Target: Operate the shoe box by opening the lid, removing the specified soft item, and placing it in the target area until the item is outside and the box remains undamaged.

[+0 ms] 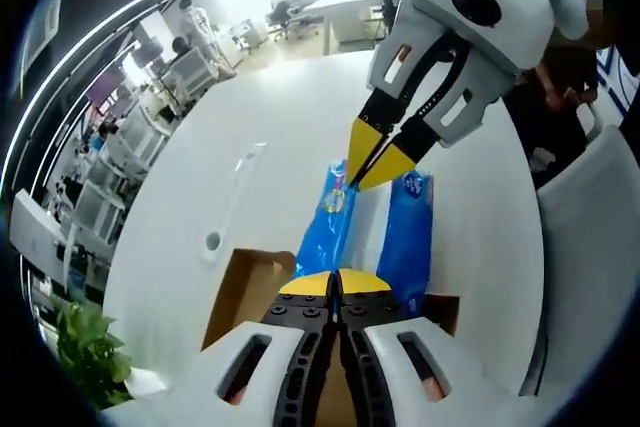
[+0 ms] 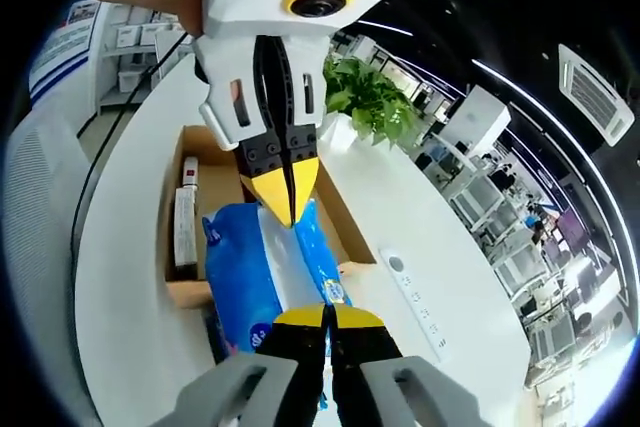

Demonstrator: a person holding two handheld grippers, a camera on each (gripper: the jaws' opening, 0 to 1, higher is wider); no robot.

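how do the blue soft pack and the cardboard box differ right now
The blue soft pack is glossy blue and white plastic; the cardboard box is plain brown. The pack is pinched at opposite ends by the left gripper and right gripper; the box lies ungripped on the white table, open. The pack overhangs the box's rim.

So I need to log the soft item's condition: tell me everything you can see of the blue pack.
The blue pack is a soft, glossy plastic-wrapped package, bright blue with a pale band down its middle and small printed graphics near one end. It looks full and unopened. It lies lengthwise, one end over the rim of the open cardboard box, the other toward the white table. The left gripper and right gripper each pinch an opposite end with their yellow-tipped fingers.
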